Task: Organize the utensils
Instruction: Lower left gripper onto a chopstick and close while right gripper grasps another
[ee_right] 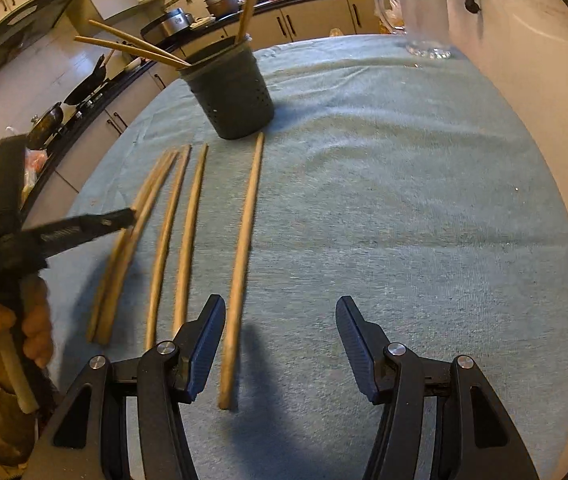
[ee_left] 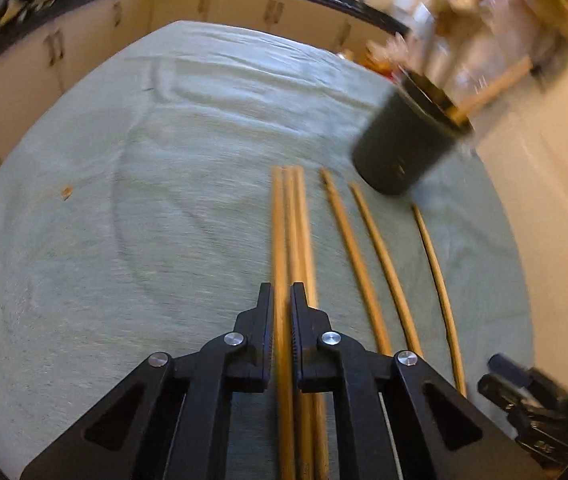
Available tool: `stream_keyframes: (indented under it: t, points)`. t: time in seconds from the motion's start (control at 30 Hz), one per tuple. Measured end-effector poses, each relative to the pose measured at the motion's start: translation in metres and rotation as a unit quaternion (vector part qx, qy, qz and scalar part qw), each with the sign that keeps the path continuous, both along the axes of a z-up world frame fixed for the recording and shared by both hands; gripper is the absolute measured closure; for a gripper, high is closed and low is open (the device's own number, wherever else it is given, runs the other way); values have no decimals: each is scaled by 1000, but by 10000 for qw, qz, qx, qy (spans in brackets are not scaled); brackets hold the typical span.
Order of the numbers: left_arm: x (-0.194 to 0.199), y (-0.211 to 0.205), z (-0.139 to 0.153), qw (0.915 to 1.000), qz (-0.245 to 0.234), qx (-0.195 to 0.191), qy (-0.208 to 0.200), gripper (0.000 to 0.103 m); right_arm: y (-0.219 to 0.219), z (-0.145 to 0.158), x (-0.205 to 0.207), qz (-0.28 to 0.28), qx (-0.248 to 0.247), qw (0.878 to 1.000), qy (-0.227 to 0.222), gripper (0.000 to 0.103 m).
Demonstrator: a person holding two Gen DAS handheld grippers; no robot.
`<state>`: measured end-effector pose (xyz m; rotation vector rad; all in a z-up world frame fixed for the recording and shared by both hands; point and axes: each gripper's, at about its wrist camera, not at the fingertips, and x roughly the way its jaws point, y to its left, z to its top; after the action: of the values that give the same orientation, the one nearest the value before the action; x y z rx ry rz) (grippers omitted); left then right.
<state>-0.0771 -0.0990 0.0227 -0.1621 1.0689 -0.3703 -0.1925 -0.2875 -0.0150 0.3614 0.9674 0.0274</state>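
Several wooden chopsticks lie side by side on a pale green cloth point(ee_left: 164, 160). My left gripper point(ee_left: 282, 292) is shut on one chopstick point(ee_left: 279, 240) of the leftmost bundle of three, low over the cloth. In the right wrist view the left gripper point(ee_right: 128, 215) reaches over that bundle point(ee_right: 124, 256). My right gripper point(ee_right: 279, 306) stands open just above the cloth. The rightmost chopstick point(ee_right: 244, 248) lies between its fingers, close to the left fingertip point(ee_right: 210, 320) and untouched. A black perforated holder point(ee_right: 236, 96) stands beyond the row with three chopsticks point(ee_right: 132, 46) leaning in it.
A glass jug point(ee_right: 424, 12) stands at the cloth's far right corner. A person's hand point(ee_right: 36, 320) in an olive sleeve holds the left gripper's handle. Kitchen cabinets and a dark counter point(ee_right: 276, 20) with pots run behind the table. The right gripper point(ee_left: 524, 404) shows at the left view's lower right.
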Motion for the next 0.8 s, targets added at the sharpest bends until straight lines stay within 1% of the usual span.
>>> stream_keyframes:
  t: [0.1, 0.23, 0.3, 0.4, 0.43, 0.47, 0.6, 0.7, 0.73, 0.77, 0.8]
  points:
    - [7, 20, -9, 9995, 244, 136, 115, 97, 0, -1, 6, -27, -22, 10000, -22, 41]
    - [2, 31, -3, 9998, 210, 65, 21, 97, 6, -2, 12, -13, -102, 9999, -26, 41]
    - [-2, 27, 4, 9999, 94, -5, -142, 96, 11, -3, 14, -21, -191, 9998, -20, 41]
    - [-1, 17, 7, 9995, -162, -139, -238, 93, 15, -4, 17, -96, -286, 9995, -71, 41]
    - [0, 12, 7, 9993, -230, -103, -259, 89, 15, -5, 17, -134, -280, 9995, -96, 40]
    - [3, 4, 5, 9992, -280, -32, -270, 88, 15, -5, 17, -184, -267, 9994, -132, 39]
    - [18, -14, -1, 9986, -453, 181, -196, 88, 15, -6, 13, -336, -236, 9989, -237, 39]
    - [27, -18, -6, 9985, -479, 227, -156, 88, 15, -6, 12, -360, -241, 9987, -278, 39]
    - [30, -19, -7, 9986, -452, 243, -130, 94, 16, -5, 12, -357, -251, 9986, -283, 39]
    - [33, -17, -7, 9989, -405, 229, -79, 97, 16, -5, 12, -347, -270, 9986, -283, 39]
    - [36, -14, -9, 9993, -351, 110, -9, 97, 17, -5, 12, -325, -305, 9986, -273, 39]
